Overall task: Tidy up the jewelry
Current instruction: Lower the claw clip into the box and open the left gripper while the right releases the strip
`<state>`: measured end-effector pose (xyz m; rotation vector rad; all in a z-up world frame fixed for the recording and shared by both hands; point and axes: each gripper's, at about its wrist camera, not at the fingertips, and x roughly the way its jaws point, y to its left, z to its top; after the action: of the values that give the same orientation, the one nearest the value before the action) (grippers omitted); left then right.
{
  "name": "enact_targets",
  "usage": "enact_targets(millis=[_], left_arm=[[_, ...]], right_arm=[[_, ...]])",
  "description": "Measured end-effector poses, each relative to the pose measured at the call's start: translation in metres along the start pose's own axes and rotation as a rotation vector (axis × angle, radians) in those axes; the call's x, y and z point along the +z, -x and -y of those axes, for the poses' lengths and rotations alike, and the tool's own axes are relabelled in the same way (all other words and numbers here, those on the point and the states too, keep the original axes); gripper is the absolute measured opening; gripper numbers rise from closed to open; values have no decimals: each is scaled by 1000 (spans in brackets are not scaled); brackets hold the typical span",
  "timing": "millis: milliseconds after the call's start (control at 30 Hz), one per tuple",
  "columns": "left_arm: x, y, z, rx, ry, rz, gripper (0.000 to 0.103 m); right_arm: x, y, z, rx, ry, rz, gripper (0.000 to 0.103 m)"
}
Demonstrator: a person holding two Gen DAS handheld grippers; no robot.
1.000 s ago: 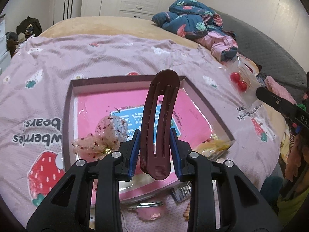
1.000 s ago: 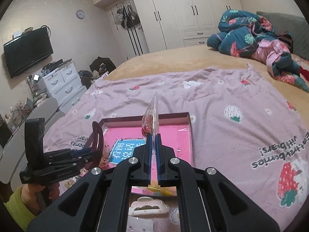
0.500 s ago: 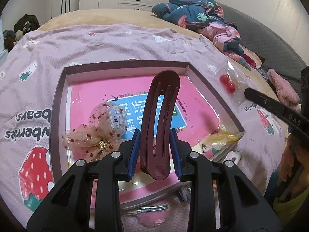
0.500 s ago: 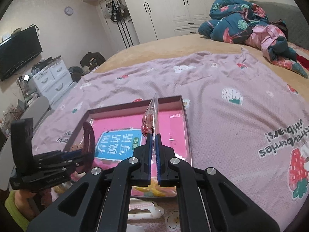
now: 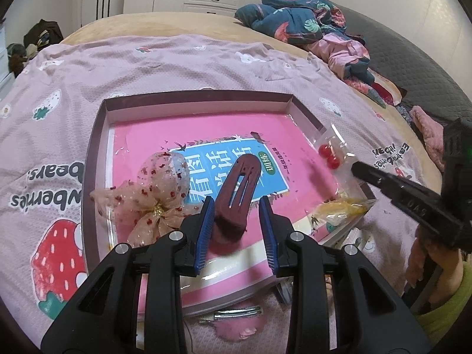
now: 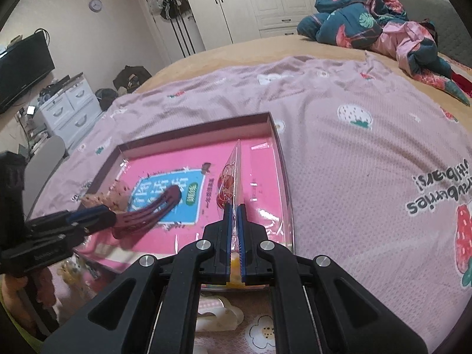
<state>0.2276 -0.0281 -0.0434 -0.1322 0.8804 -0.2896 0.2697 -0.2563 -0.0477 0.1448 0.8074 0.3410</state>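
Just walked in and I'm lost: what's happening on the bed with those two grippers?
A person is sorting hair accessories into a shallow box lined with a pink book. The left gripper has opened, and the maroon hair clip lies between its fingers on the book, beside a sheer bow. The right gripper is shut on a clear packet of red beads over the box.

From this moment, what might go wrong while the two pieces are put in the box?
1. The left tool is open, and the dark red hair clip looks blurred, as if dropping; it may land on the tulle bow.
2. The right tool pinches only the edge of the clear bag of red earrings; the thin plastic may slip.
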Motion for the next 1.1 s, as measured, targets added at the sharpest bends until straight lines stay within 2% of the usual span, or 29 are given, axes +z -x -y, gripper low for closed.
enact_targets(millis=[133, 233, 367, 600, 633, 767, 867, 900, 1100], left_arm=[[0, 4, -1, 1, 2, 1, 24], [0, 9, -1, 1, 4, 4, 28], [1, 15, -1, 0, 1, 14, 30], [4, 30, 3, -2, 1, 39, 37], [4, 32, 4, 0, 1, 44, 39], [5, 47, 4, 5, 10, 69, 50], [7, 61, 7, 20, 7, 100, 62], [7, 66, 7, 20, 10, 109, 63], [8, 92, 6, 30, 27, 157, 81]], right_arm=[[-3, -2, 2, 0, -10, -7, 6], [-3, -2, 2, -1, -11, -9, 9], [-4, 2, 4, 0, -15, -8, 16], [-4, 22, 3, -4, -18, 30, 38], [-3, 27, 2, -7, -15, 37, 41], [-2, 49, -2, -6, -3, 82, 66], [0, 63, -8, -7, 18, 110, 77], [1, 69, -11, -13, 29, 121, 82], [4, 95, -22, -11, 60, 173, 91]])
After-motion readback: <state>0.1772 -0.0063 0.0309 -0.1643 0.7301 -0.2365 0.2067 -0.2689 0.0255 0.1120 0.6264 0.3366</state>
